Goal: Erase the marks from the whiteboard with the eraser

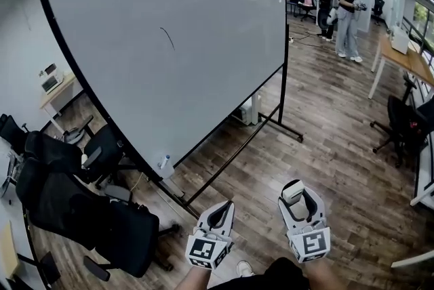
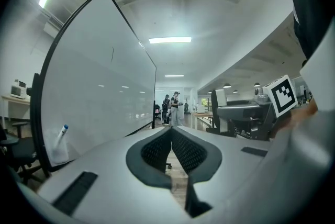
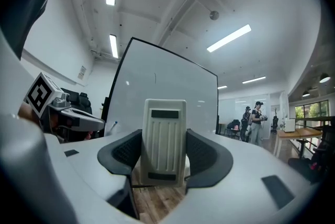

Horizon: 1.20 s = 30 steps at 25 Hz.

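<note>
The whiteboard (image 1: 169, 45) is not yet clean, and as I read it the wiping itself has not started. Nothing touches its surface, and both grippers hang low in front of it, well apart from its lower edge, over the wooden floor (image 1: 325, 119). The left gripper (image 2: 171, 136), on the side of the whiteboard's lower left corner, is clenched on nothing: its jaws meet along their length with only floor showing below them. The right gripper (image 3: 165, 145), just beside it and toward the whiteboard's right post, is clamped on the eraser (image 3: 165, 134), so fetching the tool looks done and carrying it to the whiteboard is what remains. The eraser is a pale oblong block, gripped by its two long sides with a ribbed face turned back at the gripper's camera. Its long axis runs along the jaws, and its far end sticks out past the tips and points ahead at the whiteboard's face. I cannot tell which side carries the wiping felt. A blue-capped marker (image 1: 163, 162) stands in a holder at the whiteboard's lower left corner, untouched. The one mark (image 1: 167, 38) I can find is a thin, dark, curved stroke in the whiteboard's upper half, left of its middle, and it is whole.
</note>
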{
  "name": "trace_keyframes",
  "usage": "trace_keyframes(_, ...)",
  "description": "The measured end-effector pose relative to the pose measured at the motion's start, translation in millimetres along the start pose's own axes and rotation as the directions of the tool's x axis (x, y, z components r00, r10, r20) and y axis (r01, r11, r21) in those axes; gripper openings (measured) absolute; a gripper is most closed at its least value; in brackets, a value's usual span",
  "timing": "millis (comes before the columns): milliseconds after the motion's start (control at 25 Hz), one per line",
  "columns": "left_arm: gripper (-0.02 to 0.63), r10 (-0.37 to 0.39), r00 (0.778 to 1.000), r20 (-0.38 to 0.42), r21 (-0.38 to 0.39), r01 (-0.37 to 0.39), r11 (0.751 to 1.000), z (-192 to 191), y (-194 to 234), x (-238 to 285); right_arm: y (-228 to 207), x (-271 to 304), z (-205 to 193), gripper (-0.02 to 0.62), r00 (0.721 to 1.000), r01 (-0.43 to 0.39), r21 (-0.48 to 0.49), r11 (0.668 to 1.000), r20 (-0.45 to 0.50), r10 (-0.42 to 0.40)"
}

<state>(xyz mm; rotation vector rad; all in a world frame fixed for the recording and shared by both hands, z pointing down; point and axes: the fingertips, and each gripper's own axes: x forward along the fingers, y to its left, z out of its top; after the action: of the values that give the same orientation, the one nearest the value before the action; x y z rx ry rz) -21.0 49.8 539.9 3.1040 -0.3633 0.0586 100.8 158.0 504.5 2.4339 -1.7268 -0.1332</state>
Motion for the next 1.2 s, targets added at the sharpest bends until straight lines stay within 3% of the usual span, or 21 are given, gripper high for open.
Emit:
trace_keyframes(400,0.020,0.086,0.996,0.009,0.004,-0.086,0.996,7,55,-4,30,61,17,0.275,0.992,-0.119,-0.003,0.993,0.038,0.119)
trace_keyframes(560,0.020,0.159,0.987,0.022,0.016,-0.159,0.987,13,82,3,31,95,20,0.275,0.983,-0.176,-0.020,0.984,0.053,0.177)
trace_keyframes(800,0.020,0.270,0.961,0.052,0.026,-0.272,0.962,23,116,24,22,149,22,0.275,0.962,-0.266,-0.005,0.964,0.069,0.266)
trace_keyframes(1200,0.020,0.437,0.897,0.068,-0.005,-0.438,0.899,39,152,67,-6,227,30,0.275,0.915,-0.394,-0.036,0.918,0.082,0.396)
